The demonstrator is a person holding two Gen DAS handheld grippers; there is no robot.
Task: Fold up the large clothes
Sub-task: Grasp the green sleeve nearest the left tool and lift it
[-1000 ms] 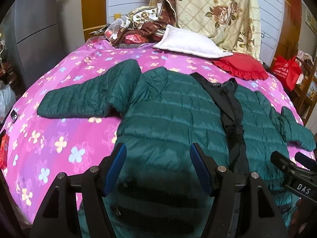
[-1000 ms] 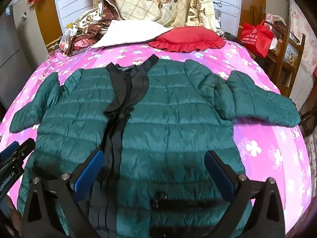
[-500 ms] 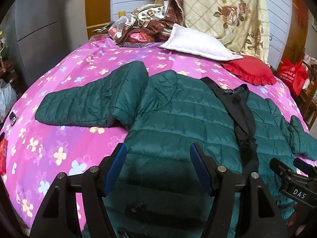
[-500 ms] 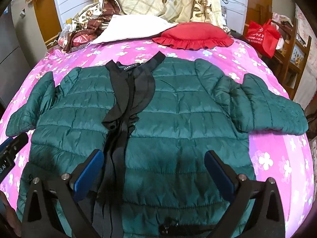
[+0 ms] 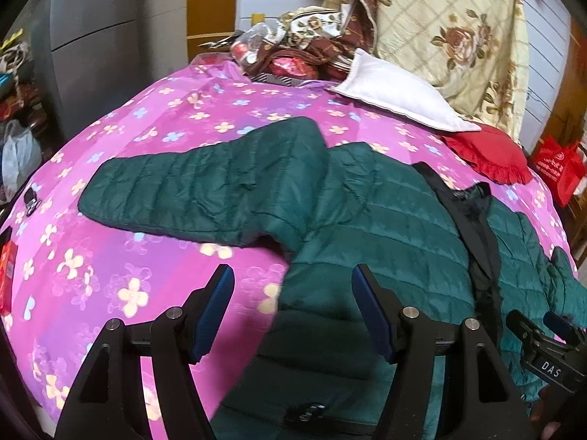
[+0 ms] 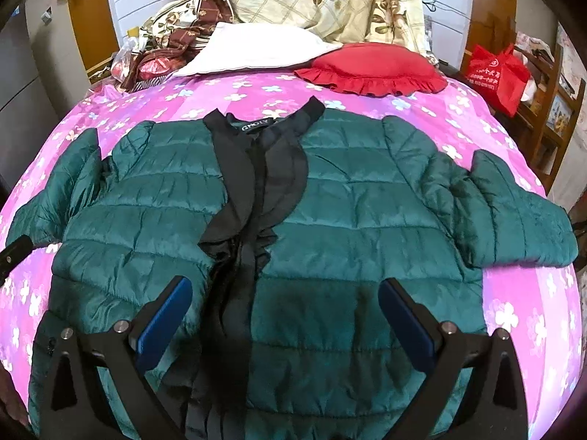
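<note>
Jacket (image 6: 330, 220) flat on pink floral bedspread (image 5: 110, 256), pillows (image 6: 256, 47) behind

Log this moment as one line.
jacket: flat on bedspread, unfolded | left gripper: open, empty | right gripper: open, empty

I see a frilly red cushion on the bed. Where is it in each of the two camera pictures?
Left wrist view: the red cushion lies at the right, beyond the green jacket, just right of the white pillow.
Right wrist view: the red cushion lies top centre-right, beyond the jacket's collar.
Shared landmark: the white pillow, whose edge the cushion meets.
</note>
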